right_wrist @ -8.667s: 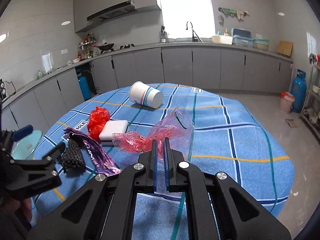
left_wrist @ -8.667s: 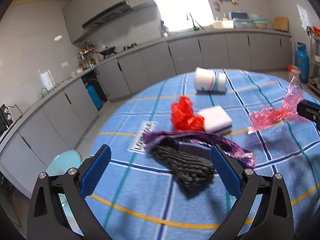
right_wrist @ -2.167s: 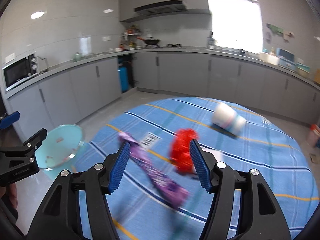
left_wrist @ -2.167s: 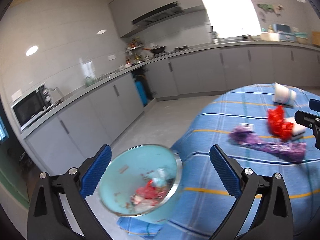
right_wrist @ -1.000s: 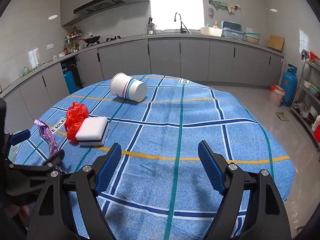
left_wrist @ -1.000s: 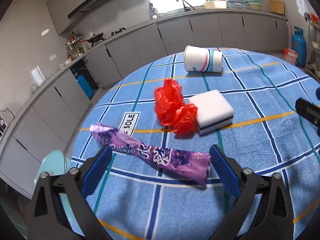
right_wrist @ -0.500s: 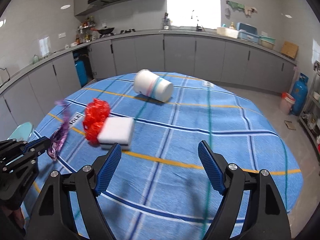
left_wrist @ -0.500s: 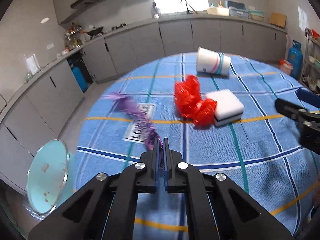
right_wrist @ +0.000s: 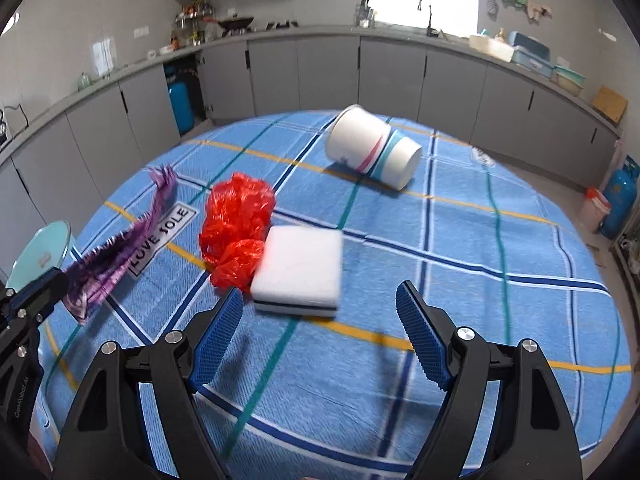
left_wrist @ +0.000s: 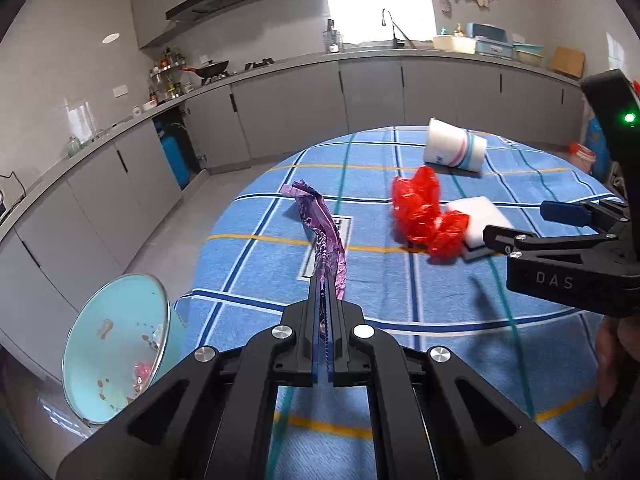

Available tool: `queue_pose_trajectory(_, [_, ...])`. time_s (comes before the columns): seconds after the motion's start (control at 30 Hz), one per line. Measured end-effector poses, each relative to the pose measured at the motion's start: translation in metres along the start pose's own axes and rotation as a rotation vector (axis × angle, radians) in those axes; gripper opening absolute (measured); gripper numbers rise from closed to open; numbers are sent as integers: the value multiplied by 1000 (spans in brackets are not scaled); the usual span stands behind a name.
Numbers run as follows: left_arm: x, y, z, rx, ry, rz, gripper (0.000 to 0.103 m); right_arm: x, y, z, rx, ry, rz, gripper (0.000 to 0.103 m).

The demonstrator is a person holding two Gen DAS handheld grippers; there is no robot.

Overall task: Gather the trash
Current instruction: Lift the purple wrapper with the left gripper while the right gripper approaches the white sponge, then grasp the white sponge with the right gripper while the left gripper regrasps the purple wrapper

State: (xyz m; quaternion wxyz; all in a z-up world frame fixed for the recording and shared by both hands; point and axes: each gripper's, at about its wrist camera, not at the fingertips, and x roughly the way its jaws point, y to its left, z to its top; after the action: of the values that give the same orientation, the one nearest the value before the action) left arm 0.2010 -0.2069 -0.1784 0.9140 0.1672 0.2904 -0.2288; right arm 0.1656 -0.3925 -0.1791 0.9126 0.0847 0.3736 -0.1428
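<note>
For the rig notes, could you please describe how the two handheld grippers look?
Both are matte black plastic with silver screws and ribbed blue pads. The left gripper shows a narrow V frame; the right gripper carries pale "DAS" lettering and a green light in the left wrist view.

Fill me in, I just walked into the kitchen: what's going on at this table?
A person is clearing trash off the blue checked tablecloth with a claw in each hand. The left claw is shut on a purple wrapper, which it holds up off the cloth near the light blue bin. The right claw is open, facing a white sponge beside a red plastic bag. A paper cup lies tipped over farther back.
</note>
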Motion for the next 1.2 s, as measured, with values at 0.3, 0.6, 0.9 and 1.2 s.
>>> queue_pose_trajectory(0.3, [-7,3,-1,-8,-59,33,84,19,4,1,9,82,47,47])
queue_pose_trajectory(0.6, [20,-6,5,25,28,26,84,-10,-10,-11,15,31,25,44])
queue_pose_trajectory(0.9, [21,-17,9,25,23,29,84,-22,-32,-20,38,16,2,44])
queue_pose_trajectory(1.2, [28,-19,25,-16,16,60,93,-27,-38,-23,41,-1,-27,44])
